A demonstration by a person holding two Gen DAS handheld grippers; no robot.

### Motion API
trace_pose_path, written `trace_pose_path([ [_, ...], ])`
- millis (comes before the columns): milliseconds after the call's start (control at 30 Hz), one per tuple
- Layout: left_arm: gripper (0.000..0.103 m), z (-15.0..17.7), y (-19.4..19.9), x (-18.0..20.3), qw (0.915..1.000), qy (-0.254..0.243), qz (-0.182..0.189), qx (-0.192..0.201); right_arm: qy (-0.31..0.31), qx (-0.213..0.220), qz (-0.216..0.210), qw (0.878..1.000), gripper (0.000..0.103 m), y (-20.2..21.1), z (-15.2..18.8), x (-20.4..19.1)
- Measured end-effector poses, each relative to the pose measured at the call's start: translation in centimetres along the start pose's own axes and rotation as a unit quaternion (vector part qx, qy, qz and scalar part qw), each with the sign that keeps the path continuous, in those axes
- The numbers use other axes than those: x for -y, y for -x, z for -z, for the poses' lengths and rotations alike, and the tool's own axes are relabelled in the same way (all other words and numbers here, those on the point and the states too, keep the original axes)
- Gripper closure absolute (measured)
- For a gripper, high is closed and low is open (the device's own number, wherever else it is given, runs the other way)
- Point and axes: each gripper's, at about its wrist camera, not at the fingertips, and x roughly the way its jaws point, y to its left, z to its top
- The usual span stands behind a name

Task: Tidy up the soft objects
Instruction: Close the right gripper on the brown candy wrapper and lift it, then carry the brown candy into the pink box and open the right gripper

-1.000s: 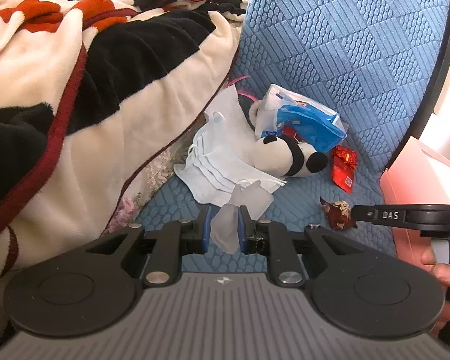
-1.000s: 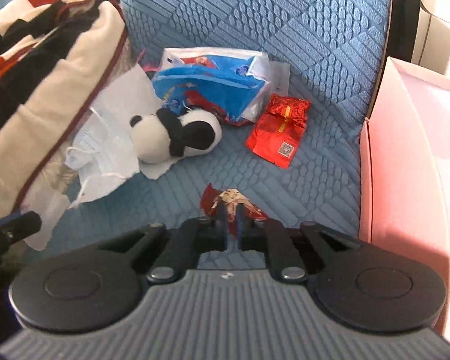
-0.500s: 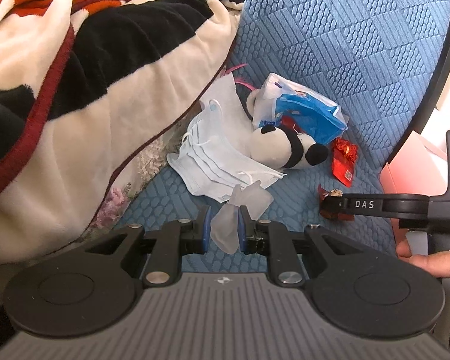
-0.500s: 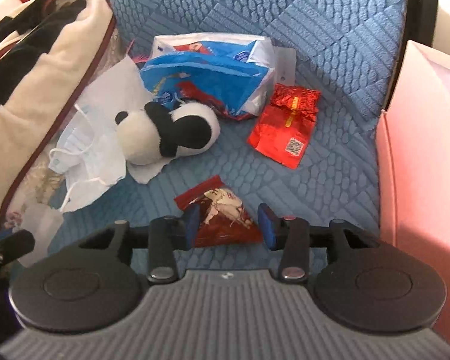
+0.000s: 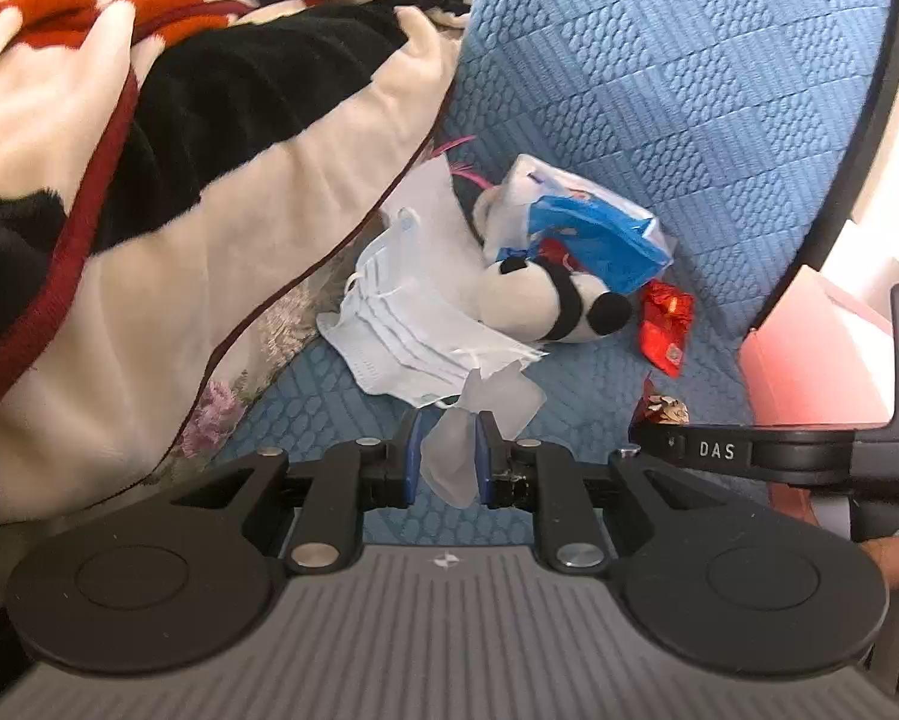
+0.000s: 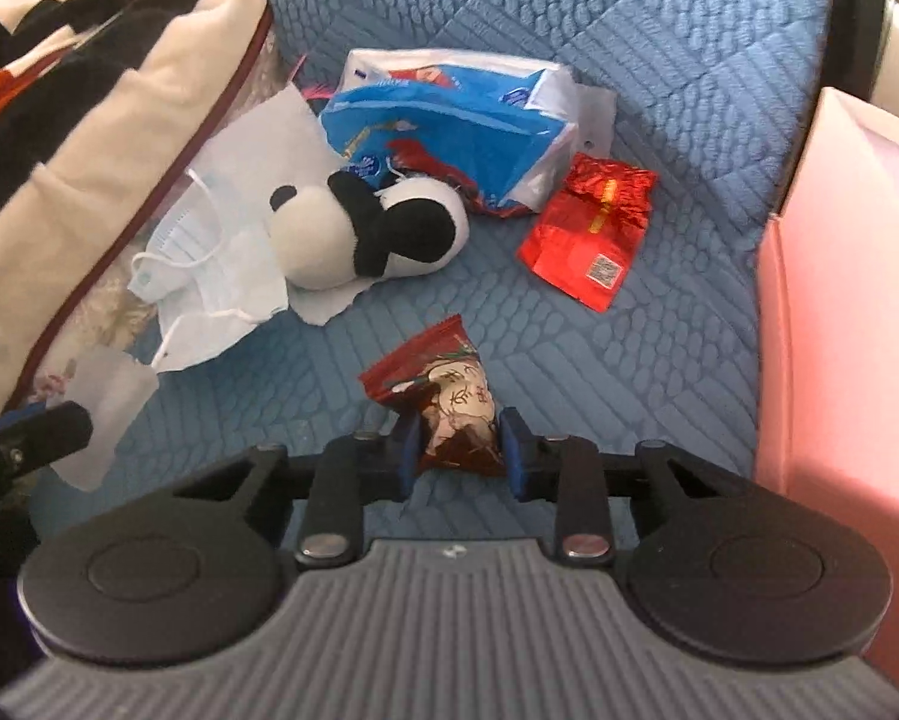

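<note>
Crinkly dark-red snack packet [image 6: 449, 414] lies on the blue quilted seat cushion [image 6: 659, 360] between the right gripper [image 6: 460, 450] fingers, which have just been closing – pads about touching it. Left gripper [image 5: 446, 457] pinches a translucent plastic wrapper [image 5: 467, 432]. Next, by my reading – firm the squeeze, then lift.

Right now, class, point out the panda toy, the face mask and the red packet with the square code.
panda toy [image 6: 383, 228], right wrist view, black band across its body
face mask [image 6: 209, 252], right wrist view, pleated front
red packet [image 6: 587, 228], right wrist view, middle of the foil
</note>
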Motion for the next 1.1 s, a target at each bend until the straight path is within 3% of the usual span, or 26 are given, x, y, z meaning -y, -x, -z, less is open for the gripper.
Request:
trace_pose_path([
  [267,0.082,0.0,2.5,1.3,0.9998,-0.003,0.017,0.002,-0.006,0.03,0.028,0.999,0.071,5.2,1.8,-0.3],
  [700,0.082,0.9,6.5,4.9,0.9988,-0.009,0.046,-0.013,-0.043,0.045,0.038,0.997,0.071,12.8,5.9,-0.2],
  [1100,0.082,-2.2,9.2,9.0,0.9979,-0.018,0.062,-0.01,-0.064,0.075,0.044,0.994,0.071,17.7,4.3,2.2],
])
